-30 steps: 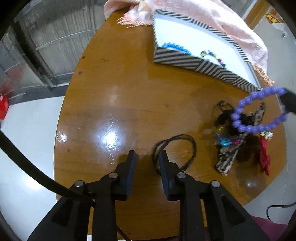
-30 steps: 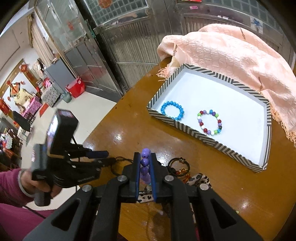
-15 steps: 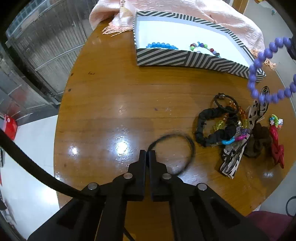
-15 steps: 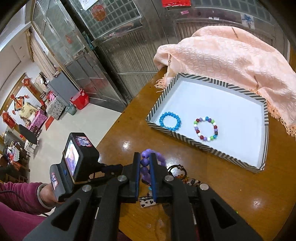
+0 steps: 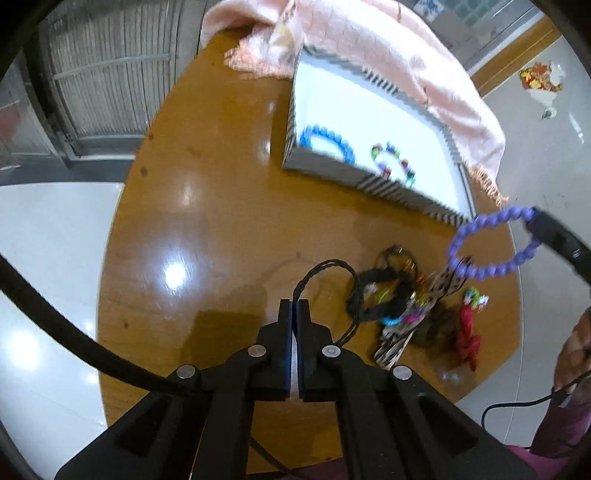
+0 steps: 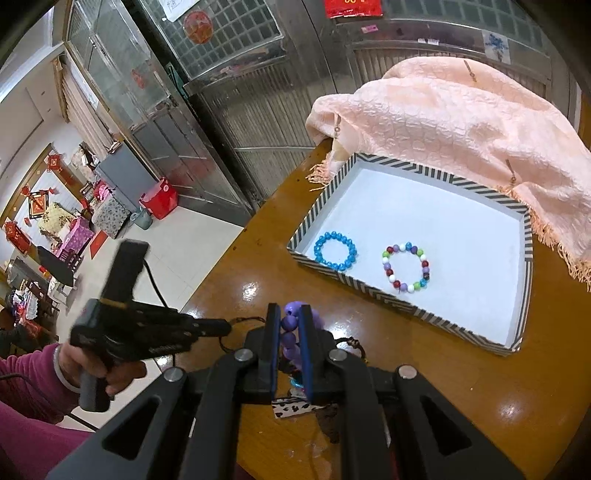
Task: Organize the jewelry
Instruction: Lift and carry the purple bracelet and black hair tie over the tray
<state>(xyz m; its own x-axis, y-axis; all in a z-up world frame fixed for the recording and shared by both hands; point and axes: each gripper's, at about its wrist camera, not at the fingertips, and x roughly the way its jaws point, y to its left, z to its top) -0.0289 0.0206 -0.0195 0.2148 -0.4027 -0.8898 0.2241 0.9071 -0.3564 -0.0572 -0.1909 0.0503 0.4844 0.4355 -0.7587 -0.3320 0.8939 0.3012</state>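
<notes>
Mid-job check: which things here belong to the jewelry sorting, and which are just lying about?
Job:
- purple bead bracelet in right gripper
- black cord loop in left gripper
- striped tray
- blue bracelet and multicolored bracelet in the tray
- pile of hair ties and accessories

Lying about:
- pink scarf
- round wooden table

The setting is a lived-in home interior. Indicators: a round varnished wooden worktop on a white tiled floor; metal-framed glass doors with a glass-block panel above; red paper decorations on the glass; a peach fringed cloth draped over the worktop edge; a further room with patterned-cloth tables and red hanging ornaments.
</notes>
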